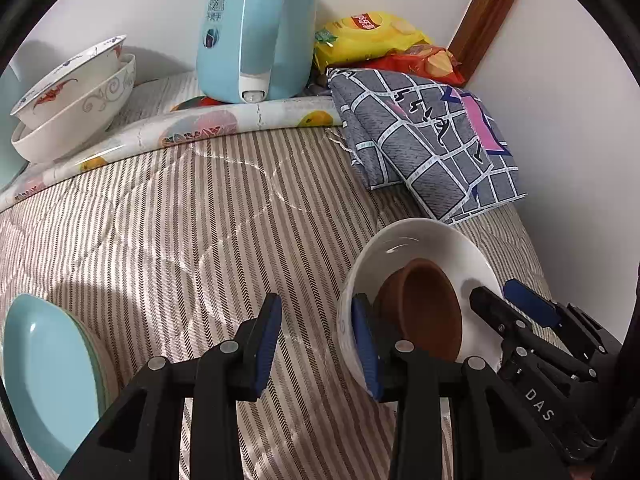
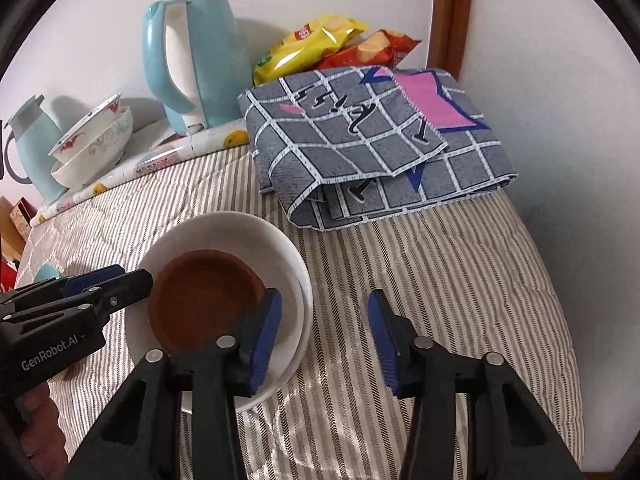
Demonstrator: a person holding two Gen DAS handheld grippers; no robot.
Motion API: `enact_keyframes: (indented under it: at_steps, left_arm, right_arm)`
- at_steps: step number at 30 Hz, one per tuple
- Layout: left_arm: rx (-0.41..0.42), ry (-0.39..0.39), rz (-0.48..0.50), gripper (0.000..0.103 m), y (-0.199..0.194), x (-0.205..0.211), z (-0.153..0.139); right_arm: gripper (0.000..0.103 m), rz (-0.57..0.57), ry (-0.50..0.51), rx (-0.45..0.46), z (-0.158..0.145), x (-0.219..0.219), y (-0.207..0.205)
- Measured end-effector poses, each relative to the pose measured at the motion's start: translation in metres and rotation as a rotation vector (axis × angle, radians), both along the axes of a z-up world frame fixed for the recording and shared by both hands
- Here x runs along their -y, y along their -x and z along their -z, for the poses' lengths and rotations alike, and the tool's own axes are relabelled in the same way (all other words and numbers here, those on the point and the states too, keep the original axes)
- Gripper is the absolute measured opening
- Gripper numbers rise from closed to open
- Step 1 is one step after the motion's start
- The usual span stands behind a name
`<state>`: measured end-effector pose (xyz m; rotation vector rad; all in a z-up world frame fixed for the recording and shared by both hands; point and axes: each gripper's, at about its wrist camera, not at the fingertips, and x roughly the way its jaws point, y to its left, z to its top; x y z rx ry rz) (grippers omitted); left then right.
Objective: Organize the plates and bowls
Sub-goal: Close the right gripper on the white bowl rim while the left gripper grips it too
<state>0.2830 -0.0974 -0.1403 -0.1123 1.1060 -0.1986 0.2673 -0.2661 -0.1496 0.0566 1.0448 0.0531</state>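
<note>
Brown bowl (image 2: 204,300) (tilted) beside, perhaps touching, right hand-held gripper (image 2: 324,340).

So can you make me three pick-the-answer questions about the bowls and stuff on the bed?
1. Where is the brown bowl?
A. Inside the white bowl
B. On the folded cloth
C. Beside the kettle

2. How many chip bags lean by the wall?
A. One
B. Two
C. Four

3. How is the right gripper?
A. Shut on the kettle
B. Open, nothing between its fingers
C. Shut on the cloth

Answers:
1. A, the brown bowl sits tilted in the white bowl.
2. B, a yellow bag and a red bag lie behind the cloth.
3. B, only striped bedding shows between its blue pads, one of which is over the white bowl.
</note>
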Motion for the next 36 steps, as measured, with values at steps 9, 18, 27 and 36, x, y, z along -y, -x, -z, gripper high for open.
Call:
enact_keyframes:
  at_steps: [9, 18, 27, 36]
  left_arm:
    - [-0.028, -0.022, 0.016, 0.034, -0.008, 0.008, 0.013]
    - [-0.047, -0.016, 0.031, 0.034, -0.014, 0.011, 0.021]
    - [-0.038, 0.004, 0.024, 0.032, -0.015, 0.009, 0.021]
    - [-0.002, 0.006, 0.051, 0.009, -0.011, 0.020, 0.018]
  right_arm:
    - [0.037, 0.004, 0.025, -0.031, 0.016, -0.003, -0.008]
    - [0.037, 0.009, 0.005, -0.026, 0.023, 0.000, -0.010]
    - [0.036, 0.007, -0.030, -0.025, 0.024, 0.003, -0.010]
    - [0.011, -0.003, -0.052, -0.023, 0.023, -0.007, -0.010]
